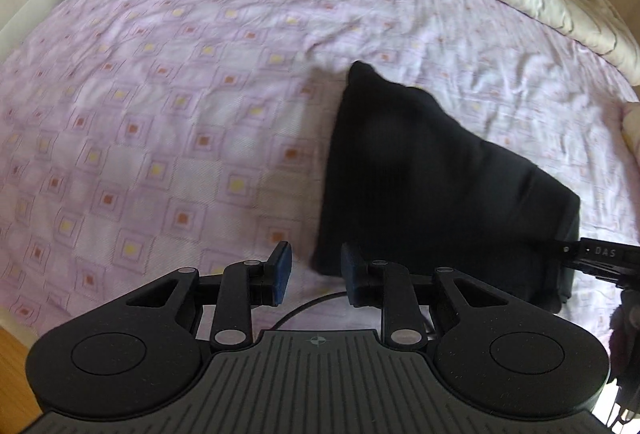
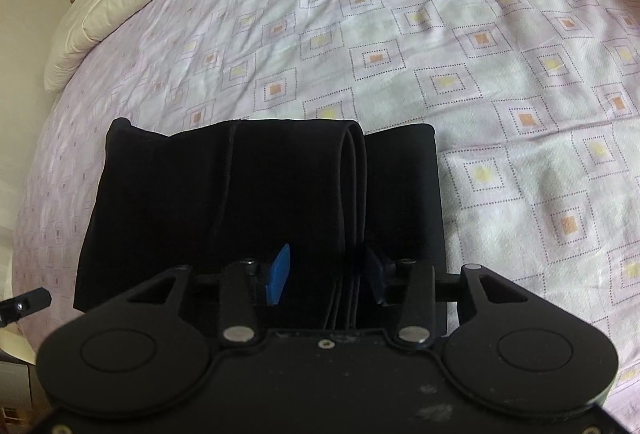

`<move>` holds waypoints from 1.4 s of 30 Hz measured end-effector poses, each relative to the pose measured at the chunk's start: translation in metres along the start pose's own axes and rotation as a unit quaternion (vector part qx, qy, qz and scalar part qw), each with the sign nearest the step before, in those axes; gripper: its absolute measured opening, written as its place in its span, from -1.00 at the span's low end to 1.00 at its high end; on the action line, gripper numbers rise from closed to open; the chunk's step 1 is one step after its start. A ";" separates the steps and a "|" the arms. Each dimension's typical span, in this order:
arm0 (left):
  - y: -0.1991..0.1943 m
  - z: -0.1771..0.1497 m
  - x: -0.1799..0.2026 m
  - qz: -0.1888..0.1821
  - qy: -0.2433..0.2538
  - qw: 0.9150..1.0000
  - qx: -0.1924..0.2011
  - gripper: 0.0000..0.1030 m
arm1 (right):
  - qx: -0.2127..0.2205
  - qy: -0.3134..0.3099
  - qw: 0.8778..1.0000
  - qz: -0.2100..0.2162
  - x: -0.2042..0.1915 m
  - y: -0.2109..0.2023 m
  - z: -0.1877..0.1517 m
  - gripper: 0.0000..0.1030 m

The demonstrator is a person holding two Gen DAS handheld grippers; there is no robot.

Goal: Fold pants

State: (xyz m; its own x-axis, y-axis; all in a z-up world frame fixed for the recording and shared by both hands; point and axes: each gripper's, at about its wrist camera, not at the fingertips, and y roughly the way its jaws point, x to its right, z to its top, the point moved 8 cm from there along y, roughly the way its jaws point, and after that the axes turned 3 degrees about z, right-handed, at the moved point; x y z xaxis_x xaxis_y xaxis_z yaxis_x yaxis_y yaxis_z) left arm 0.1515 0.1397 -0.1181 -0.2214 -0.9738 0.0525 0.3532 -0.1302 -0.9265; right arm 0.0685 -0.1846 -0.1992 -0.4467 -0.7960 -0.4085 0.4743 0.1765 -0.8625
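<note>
Right wrist view: folded black pants (image 2: 256, 194) on the bed (image 2: 480, 74).
Right gripper (image 2: 326, 272) fingers spread around the pants' folded edge; left gripper (image 1: 316, 274) fingers parted, empty.

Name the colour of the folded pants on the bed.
Black; the pants show best in the right wrist view.

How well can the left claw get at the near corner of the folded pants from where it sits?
Probably yes. The left claw is open, and the black pants lie just ahead and right of it on the bedsheet, with nothing between. The right claw sits open over the opposite end, clear of that corner.
</note>
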 end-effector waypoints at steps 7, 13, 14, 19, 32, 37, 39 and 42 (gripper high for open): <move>0.004 -0.001 -0.013 -0.007 -0.010 1.000 -0.013 -0.49 | -0.005 0.065 0.998 0.023 0.011 0.002 0.004 -0.08; 0.012 0.003 -0.009 -0.019 0.006 1.000 -0.020 -0.49 | -0.004 0.007 0.999 0.032 -0.010 -0.022 0.009 -0.74; 0.013 0.005 -0.008 -0.020 0.008 1.000 -0.021 -0.49 | 0.005 -0.010 1.000 0.028 -0.017 -0.032 0.012 -0.74; 0.017 0.016 0.002 -0.031 0.024 0.999 -0.017 -0.49 | 0.050 -0.051 0.997 -0.023 -0.023 -0.074 0.023 -0.76; 0.079 0.013 0.055 -0.025 0.138 0.987 -0.078 -0.48 | -0.001 -0.028 0.998 -0.065 0.017 -0.041 0.018 -0.71; 0.095 0.008 0.026 0.006 0.108 0.988 -0.114 -0.44 | -0.018 -0.008 0.999 -0.031 0.012 -0.037 0.018 -0.71; 0.089 0.012 0.019 0.002 0.094 0.989 -0.115 -0.46 | -0.021 -0.029 0.998 -0.051 0.010 -0.033 0.017 -0.71; 0.074 0.026 0.017 -0.003 0.103 0.991 -0.085 -0.47 | -0.021 -0.004 0.997 -0.068 0.018 -0.031 0.019 -0.53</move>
State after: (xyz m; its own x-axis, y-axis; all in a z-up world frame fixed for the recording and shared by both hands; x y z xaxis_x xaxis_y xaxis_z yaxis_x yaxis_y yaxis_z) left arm 0.1974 0.1083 -0.1763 -0.4107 -0.9118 -0.0038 0.1973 -0.0848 -0.9767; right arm 0.0600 -0.2152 -0.1745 -0.4981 -0.8190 -0.2847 0.3780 0.0905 -0.9214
